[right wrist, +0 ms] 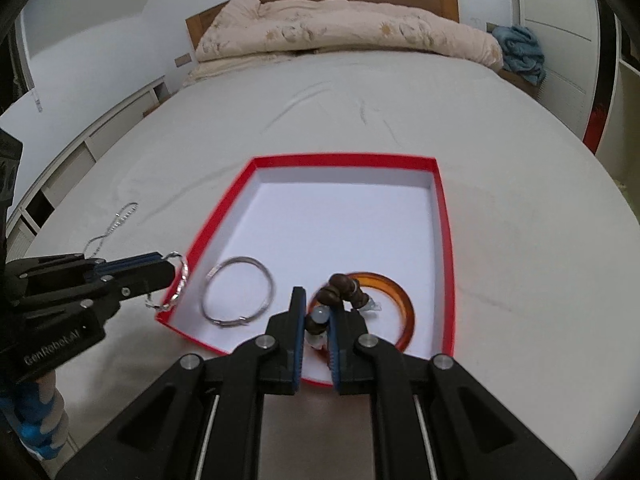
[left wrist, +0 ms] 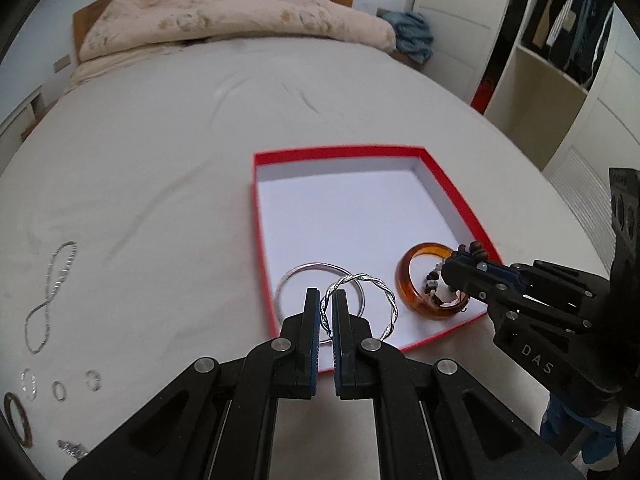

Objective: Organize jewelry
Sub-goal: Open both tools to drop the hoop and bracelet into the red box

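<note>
The left gripper (left wrist: pixel 328 300) is clamped on a twisted silver bangle (left wrist: pixel 384 300), its band pinched between the pads and its loop hanging out over the near left corner of the red box (left wrist: pixel 452 184). The right gripper (right wrist: pixel 319 316) is closed tight on a brown beaded bracelet (right wrist: pixel 344 286), the beads bunched between and just beyond its fingertips, above the amber bangle (right wrist: pixel 400 296) lying in the box's near right corner. A plain silver bangle (right wrist: pixel 238 292) lies flat on the box floor beside it. Out on the white bed sheet (left wrist: pixel 160 160), left of the box, lie a silver chain (left wrist: pixel 52 292) and small rings (left wrist: pixel 59 390). A folded quilt (right wrist: pixel 340 28) sits at the headboard
</note>
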